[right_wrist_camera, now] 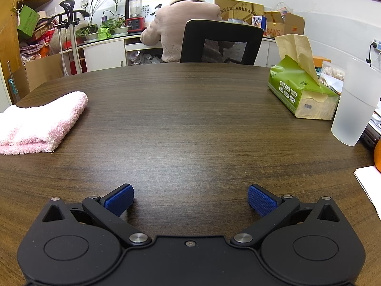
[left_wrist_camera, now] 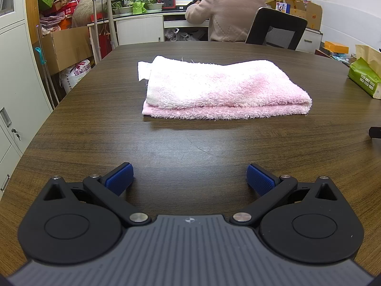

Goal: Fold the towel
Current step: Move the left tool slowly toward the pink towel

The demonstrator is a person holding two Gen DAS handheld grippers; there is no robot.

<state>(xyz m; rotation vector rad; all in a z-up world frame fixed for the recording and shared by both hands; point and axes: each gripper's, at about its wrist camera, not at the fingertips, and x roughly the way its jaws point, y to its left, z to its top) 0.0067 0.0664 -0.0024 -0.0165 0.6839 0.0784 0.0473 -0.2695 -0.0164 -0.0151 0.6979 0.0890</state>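
Towel [left_wrist_camera: 214, 90], pink, soft and light, lies folded mid-bench [left_wrist_camera: 190, 143]; layers may slip, so its frayed near-left corner, apparently loose, is best pinched. Left tool [left_wrist_camera: 189, 178] and right tool [right_wrist_camera: 190, 199] are spread, empty.

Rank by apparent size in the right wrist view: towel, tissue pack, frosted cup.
1. Towel, partly cut off by the left frame edge, so it is bigger than shown.
2. Tissue pack.
3. Frosted cup.
Pack and cup look close; the cup sits nearer the camera, so that order is unsure.
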